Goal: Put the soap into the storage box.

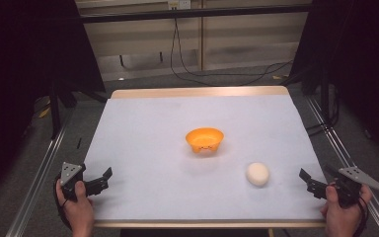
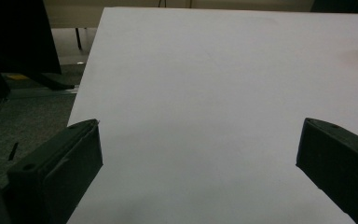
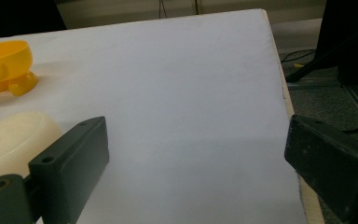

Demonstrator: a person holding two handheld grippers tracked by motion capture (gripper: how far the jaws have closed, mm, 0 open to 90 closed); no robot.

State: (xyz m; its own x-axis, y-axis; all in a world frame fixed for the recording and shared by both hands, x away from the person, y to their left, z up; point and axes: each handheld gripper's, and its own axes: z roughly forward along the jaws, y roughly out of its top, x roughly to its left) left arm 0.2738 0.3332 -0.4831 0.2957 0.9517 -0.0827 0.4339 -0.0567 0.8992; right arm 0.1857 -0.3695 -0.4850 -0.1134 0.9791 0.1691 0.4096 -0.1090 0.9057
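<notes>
An orange footed bowl (image 1: 205,138) stands upright near the middle of the white table (image 1: 148,123); the right gripper view catches the bowl (image 3: 2,65) at its far left. A cream egg-shaped lump (image 1: 257,174) lies to the bowl's front right, and this lump (image 3: 14,140) sits partly behind my right gripper's left jaw. My left gripper (image 1: 102,178) rests at the table's front left corner, open and holding nothing (image 2: 200,149). My right gripper (image 1: 308,180) is at the front right edge, open, a short way right of the lump (image 3: 196,149).
Dark curtains hang on both sides. Metal rails (image 1: 39,173) run along the floor beside the table. Cables (image 1: 192,74) trail across the floor behind the far edge. The table's wooden rim (image 1: 197,92) shows at the back.
</notes>
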